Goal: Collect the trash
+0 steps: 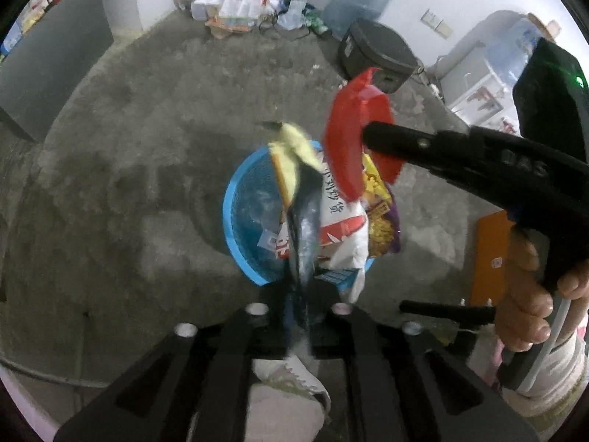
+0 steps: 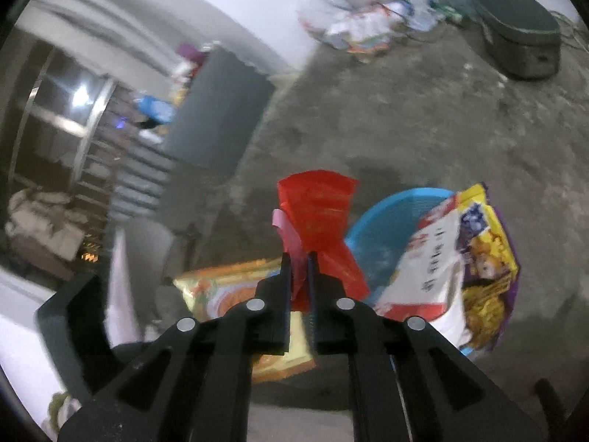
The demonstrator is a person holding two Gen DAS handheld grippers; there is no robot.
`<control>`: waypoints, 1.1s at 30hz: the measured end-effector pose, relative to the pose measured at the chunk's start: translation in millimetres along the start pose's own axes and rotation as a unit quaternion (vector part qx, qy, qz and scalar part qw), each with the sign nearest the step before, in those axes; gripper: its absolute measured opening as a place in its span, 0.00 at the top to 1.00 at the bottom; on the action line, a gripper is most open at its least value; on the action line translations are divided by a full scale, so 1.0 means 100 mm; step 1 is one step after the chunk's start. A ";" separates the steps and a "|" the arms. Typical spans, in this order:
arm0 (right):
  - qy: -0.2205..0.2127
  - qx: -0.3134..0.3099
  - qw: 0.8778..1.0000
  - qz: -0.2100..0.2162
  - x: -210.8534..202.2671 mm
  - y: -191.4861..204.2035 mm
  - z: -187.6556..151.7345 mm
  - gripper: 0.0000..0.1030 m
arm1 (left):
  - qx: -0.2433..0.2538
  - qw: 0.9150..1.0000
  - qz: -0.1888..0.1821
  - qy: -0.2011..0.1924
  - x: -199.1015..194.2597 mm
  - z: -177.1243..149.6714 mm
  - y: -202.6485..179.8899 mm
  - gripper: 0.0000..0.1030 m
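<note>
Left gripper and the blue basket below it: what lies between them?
In the left wrist view, a dark silvery wrapper with a yellow top hangs from between the fingers of the left gripper, covering part of the blue basket.

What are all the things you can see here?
basket: one, blue, on the floor
red wrapper: one, red, between the right gripper's jaws
dark wrapper: one, yellow and dark, between the left gripper's jaws
snack bags: two, white-red and yellow-purple, sticking out of the basket
orange packet: one, orange-yellow, on the floor
black case: one, black, near the wall
water jugs: two, bluish, by the wall
litter pile: one, mixed colours, against the wall
left gripper: one, black
right gripper: one, black
hand: one, holding the right gripper
</note>
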State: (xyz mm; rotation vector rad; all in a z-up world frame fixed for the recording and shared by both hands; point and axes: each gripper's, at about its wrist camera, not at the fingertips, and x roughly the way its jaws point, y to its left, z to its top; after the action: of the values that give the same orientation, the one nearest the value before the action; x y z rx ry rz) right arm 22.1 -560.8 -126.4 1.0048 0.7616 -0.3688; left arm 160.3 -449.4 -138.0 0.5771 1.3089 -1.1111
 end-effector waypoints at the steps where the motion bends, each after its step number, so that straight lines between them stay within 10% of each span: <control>1: 0.006 0.009 1.000 -0.005 0.07 -0.08 0.02 0.76 | -0.007 1.000 -0.007 0.004 0.08 0.04 0.01 0.71; 3: 0.018 0.040 0.999 -0.016 0.19 -0.25 0.03 0.62 | -0.019 1.000 -0.009 0.005 0.18 0.07 0.03 0.66; 15: -0.012 0.082 0.997 0.005 -0.26 -0.45 -0.17 0.60 | -0.046 0.997 -0.058 -0.011 -0.01 0.04 0.03 0.65; 33: -0.031 0.027 0.999 0.028 -0.37 0.11 -0.20 0.55 | -0.047 0.984 -0.011 -0.171 -1.78 -0.77 0.13 0.45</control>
State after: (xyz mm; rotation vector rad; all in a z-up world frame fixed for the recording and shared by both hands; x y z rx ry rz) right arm -4.9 -540.2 -99.5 1.0588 0.6697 -0.3728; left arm 156.0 -322.6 9.7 0.2851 1.0629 -1.1036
